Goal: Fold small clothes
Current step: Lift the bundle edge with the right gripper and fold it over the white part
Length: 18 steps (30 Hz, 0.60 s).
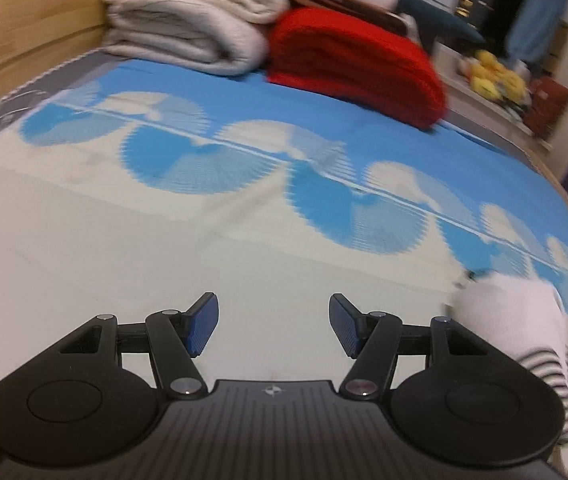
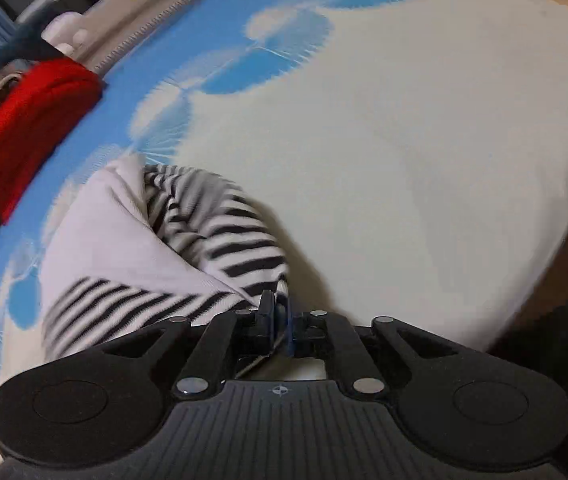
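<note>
On bed [image 2: 424, 152], blue-and-cream sheet: striped garment [image 2: 188, 248] bunched, one edge pinched in right gripper [image 2: 280, 320], jaws nearly together on fabric. Left gripper [image 1: 274, 326] above bare sheet, jaws apart, nothing between. Red folded cloth [image 1: 356, 68], cream blanket [image 1: 188, 20] behind.

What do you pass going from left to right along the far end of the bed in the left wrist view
Wooden headboard → folded cream blanket → folded red blanket → yellow soft toys on the ledge beyond the bed.
</note>
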Each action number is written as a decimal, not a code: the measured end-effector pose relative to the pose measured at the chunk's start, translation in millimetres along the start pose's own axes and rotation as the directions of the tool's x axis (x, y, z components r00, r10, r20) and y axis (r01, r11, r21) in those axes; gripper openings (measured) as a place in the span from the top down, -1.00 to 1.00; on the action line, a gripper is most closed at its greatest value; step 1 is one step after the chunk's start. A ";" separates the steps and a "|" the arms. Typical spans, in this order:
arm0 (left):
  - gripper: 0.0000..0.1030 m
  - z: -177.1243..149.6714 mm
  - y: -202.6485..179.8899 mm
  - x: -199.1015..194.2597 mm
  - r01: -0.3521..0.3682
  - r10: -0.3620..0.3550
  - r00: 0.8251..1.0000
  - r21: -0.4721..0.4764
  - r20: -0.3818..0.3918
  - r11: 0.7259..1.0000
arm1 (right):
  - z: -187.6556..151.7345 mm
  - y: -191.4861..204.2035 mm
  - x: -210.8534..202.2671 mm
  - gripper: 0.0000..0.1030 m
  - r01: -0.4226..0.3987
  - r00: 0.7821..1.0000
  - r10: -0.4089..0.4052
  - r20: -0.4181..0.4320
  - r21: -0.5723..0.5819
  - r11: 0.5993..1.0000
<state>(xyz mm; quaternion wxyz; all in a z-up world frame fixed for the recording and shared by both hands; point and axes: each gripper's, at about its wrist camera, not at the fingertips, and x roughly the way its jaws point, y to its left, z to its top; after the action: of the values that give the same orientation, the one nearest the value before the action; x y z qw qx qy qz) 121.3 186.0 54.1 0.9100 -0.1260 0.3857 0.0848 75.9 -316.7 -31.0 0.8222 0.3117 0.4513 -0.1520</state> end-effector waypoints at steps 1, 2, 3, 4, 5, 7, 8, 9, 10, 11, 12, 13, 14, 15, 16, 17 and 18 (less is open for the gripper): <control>-0.30 -0.9 -12.9 2.4 0.024 -0.024 1.000 0.031 -0.001 0.999 | 6.1 -2.5 -7.2 0.82 0.003 1.000 -0.002 0.031 -0.033 0.999; -0.30 -3.4 -26.7 4.9 0.045 -0.046 0.999 0.068 0.001 0.997 | 13.2 -1.1 -13.9 0.80 -0.009 0.998 0.013 0.063 -0.063 0.998; -0.30 -6.6 -40.1 8.4 0.062 -0.062 0.998 0.103 -0.003 0.993 | 21.4 0.5 -20.1 0.71 -0.031 0.995 0.039 0.087 -0.092 0.995; -0.30 -9.3 -51.5 12.6 0.075 -0.074 0.997 0.127 -0.017 0.989 | 32.3 2.7 -25.8 0.57 -0.069 0.991 0.082 0.103 -0.125 0.990; -0.30 -10.8 -64.0 17.3 0.097 -0.091 0.995 0.144 -0.042 0.985 | 42.2 7.3 -29.2 0.53 -0.108 0.986 0.125 0.106 -0.158 0.982; -0.30 -10.9 -85.6 21.7 0.156 -0.147 0.987 0.148 -0.066 0.977 | 63.5 18.5 -33.8 0.45 -0.192 0.971 0.221 0.090 -0.251 0.949; -0.30 -11.2 -97.0 23.5 0.181 -0.172 0.983 0.154 -0.071 0.971 | 72.6 28.9 -30.8 0.40 -0.234 0.962 0.265 0.068 -0.296 0.926; -0.30 -12.8 -108.5 25.7 0.196 -0.185 0.980 0.167 -0.079 0.966 | 83.8 39.4 -25.8 0.22 -0.292 0.948 0.318 0.023 -0.342 0.893; -0.30 -15.2 -118.2 27.5 0.200 -0.186 0.979 0.181 -0.088 0.963 | 93.5 49.8 -21.4 0.05 -0.347 0.932 0.362 -0.031 -0.369 0.862; -0.30 -17.7 -128.7 30.2 0.201 -0.185 0.978 0.194 -0.099 0.960 | 103.0 64.3 -11.0 0.00 -0.395 0.915 0.394 -0.086 -0.384 0.835; -0.30 -19.6 -137.2 31.7 0.207 -0.189 0.976 0.199 -0.106 0.958 | 111.2 74.4 3.0 -0.04 -0.446 0.894 0.423 -0.148 -0.388 0.807; -0.30 -20.1 -144.5 33.8 0.219 -0.199 0.973 0.198 -0.114 0.956 | 119.2 81.6 14.3 -0.06 -0.477 0.879 0.438 -0.191 -0.384 0.790; -0.30 -21.6 -150.9 35.7 0.231 -0.210 0.970 0.191 -0.124 0.954 | 123.3 87.5 29.9 -0.07 -0.493 0.870 0.441 -0.221 -0.376 0.784; -0.30 -22.9 -156.0 37.7 0.239 -0.216 0.967 0.180 -0.137 0.954 | 126.4 93.7 48.6 -0.07 -0.494 0.869 0.431 -0.243 -0.365 0.789; -0.30 -24.2 -160.1 40.6 0.245 -0.221 0.964 0.166 -0.150 0.955 | 123.6 96.7 62.9 -0.07 -0.490 0.870 0.421 -0.257 -0.349 0.799; -0.30 -25.9 -163.1 42.5 0.248 -0.224 0.960 0.148 -0.166 0.957 | 121.7 100.1 78.0 -0.07 -0.493 0.865 0.417 -0.279 -0.320 0.809; -0.30 -26.9 -166.4 45.4 0.251 -0.226 0.957 0.131 -0.181 0.959 | 116.7 100.2 89.8 -0.07 -0.503 0.853 0.416 -0.314 -0.285 0.816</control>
<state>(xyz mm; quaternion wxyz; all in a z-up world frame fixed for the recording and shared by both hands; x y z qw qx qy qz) 176.1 21.9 30.4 0.8856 -0.1082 0.4468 -0.0665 253.8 -313.7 -22.1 0.8168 0.2735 0.4768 0.1753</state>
